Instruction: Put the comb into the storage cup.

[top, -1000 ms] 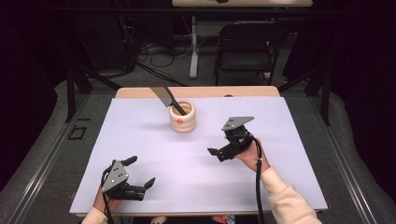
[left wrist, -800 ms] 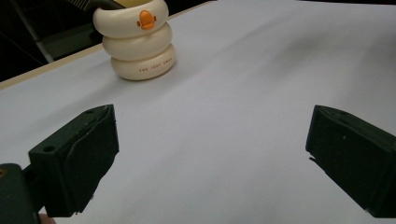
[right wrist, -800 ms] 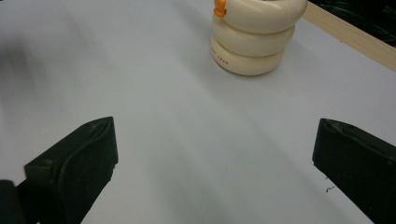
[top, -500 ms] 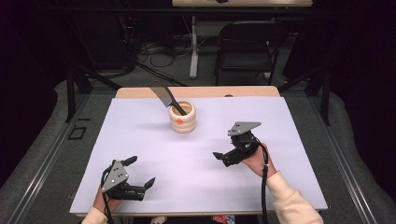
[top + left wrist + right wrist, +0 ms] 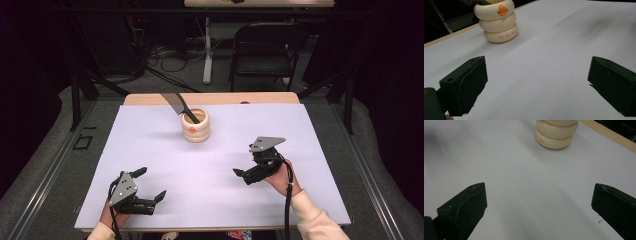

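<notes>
White paper (image 5: 150, 150) is covering the table, and nearest me I am holding the left gripper (image 5: 152, 184) low over its front edge, jaws spread wide and gripping nothing. A little farther in, I am keeping the right gripper (image 5: 241, 175) just above the sheet — its jaws are also gaping and empty. Well beyond both, near the far edge, the cream holder (image 5: 195, 125) is standing upright with a dark comb (image 5: 176, 102) leaning out of it toward the back left. I am judging the comb to be the risk: it is sitting loosely and tilted, so a jaw brushing its handle could lever the light holder over. Coming in low could also snag the paper and drag everything — I am favouring a high approach.
</notes>
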